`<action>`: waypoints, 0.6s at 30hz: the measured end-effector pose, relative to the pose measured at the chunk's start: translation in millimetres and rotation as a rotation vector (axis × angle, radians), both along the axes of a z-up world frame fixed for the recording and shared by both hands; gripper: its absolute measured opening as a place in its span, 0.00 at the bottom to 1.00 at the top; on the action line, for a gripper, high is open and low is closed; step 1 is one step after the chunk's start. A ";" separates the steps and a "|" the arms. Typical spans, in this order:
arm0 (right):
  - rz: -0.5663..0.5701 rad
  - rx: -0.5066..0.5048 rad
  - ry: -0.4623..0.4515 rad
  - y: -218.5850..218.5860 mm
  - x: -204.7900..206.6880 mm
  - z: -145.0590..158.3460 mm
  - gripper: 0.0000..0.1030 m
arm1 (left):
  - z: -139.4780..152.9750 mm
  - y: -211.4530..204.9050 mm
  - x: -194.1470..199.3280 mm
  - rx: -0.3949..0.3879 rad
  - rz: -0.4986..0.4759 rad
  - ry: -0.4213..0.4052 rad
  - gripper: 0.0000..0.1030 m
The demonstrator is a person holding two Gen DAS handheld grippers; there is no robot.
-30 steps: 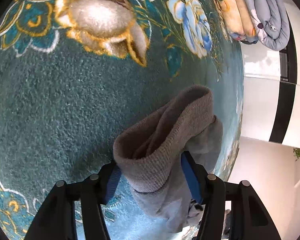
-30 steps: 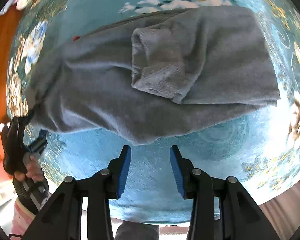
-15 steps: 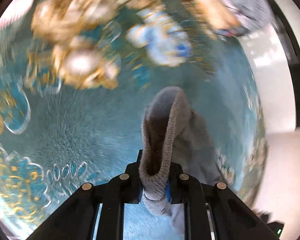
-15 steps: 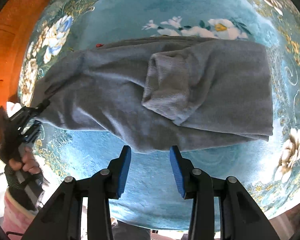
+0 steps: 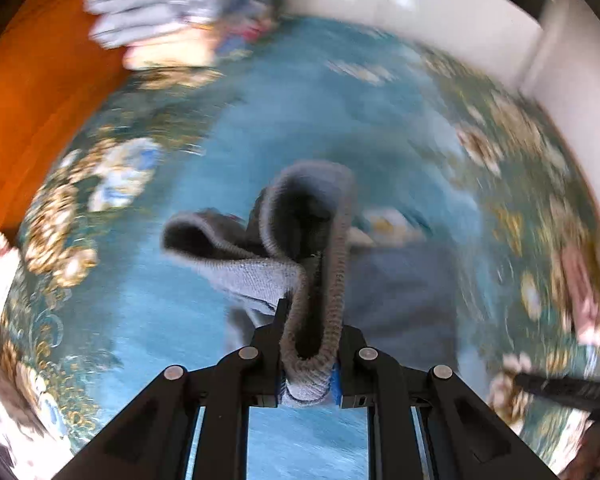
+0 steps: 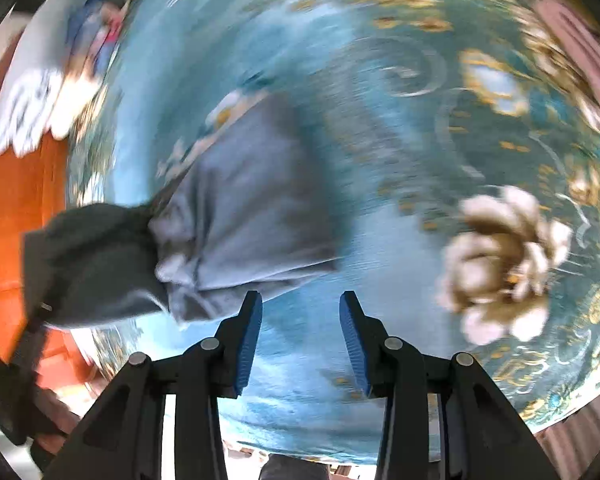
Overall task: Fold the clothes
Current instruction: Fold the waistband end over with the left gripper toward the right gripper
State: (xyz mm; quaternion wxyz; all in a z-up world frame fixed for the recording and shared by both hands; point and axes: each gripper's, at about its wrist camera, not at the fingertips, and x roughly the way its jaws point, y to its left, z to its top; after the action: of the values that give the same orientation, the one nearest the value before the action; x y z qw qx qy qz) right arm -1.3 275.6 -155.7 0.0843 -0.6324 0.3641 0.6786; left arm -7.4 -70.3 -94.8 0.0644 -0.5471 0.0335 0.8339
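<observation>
A grey knit garment (image 6: 244,216) lies on a teal flowered bedspread (image 6: 380,100), one end lifted toward the left. My left gripper (image 5: 307,344) is shut on the garment's ribbed cuff (image 5: 332,280), which loops up between its fingers; the rest of the grey cloth (image 5: 400,292) trails down to the right below it. In the right wrist view the lifted part (image 6: 92,256) hangs dark at the left, pulled up by the other tool. My right gripper (image 6: 300,336) is open above bare bedspread, just in front of the garment's near edge. Both views are motion-blurred.
A stack of folded pale clothes (image 5: 156,28) sits at the far side of the bed, also the pale stack (image 6: 40,108) at upper left. An orange wooden board (image 5: 32,92) borders the bed. White wall (image 5: 440,4) lies beyond.
My left gripper has lifted and swung the cuff, dragging the garment's end up and over. The right gripper has swung rightward; the garment now sits left of its fingers. Both stay as before, left shut, right open.
</observation>
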 end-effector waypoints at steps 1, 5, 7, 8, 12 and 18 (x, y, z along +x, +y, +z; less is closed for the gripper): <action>-0.020 -0.004 0.005 11.2 6.5 0.5 0.40 | -6.4 17.2 2.6 -0.037 -0.029 -0.011 0.17; -0.061 -0.026 -0.005 31.0 24.5 -9.5 0.40 | -35.8 74.9 7.6 -0.147 -0.123 -0.071 0.18; -0.079 -0.036 -0.011 39.8 33.2 -15.0 0.40 | -50.9 94.6 7.4 -0.198 -0.153 -0.106 0.20; -0.089 -0.042 -0.015 44.3 37.5 -17.7 0.40 | -57.9 103.5 7.4 -0.220 -0.166 -0.122 0.24; -0.111 -0.059 -0.026 54.4 47.3 -28.6 0.40 | -71.8 112.1 4.3 -0.212 -0.179 -0.190 0.35; -0.096 -0.088 -0.031 44.8 33.2 -44.9 0.40 | -61.1 80.6 11.8 -0.009 -0.163 -0.259 0.58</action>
State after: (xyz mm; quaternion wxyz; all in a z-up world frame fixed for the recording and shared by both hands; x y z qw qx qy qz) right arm 31.9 320.4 -200.6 0.0944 -0.6278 0.4219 0.6473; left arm 4.4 10.3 -155.9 0.1335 -0.6458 0.0729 0.7482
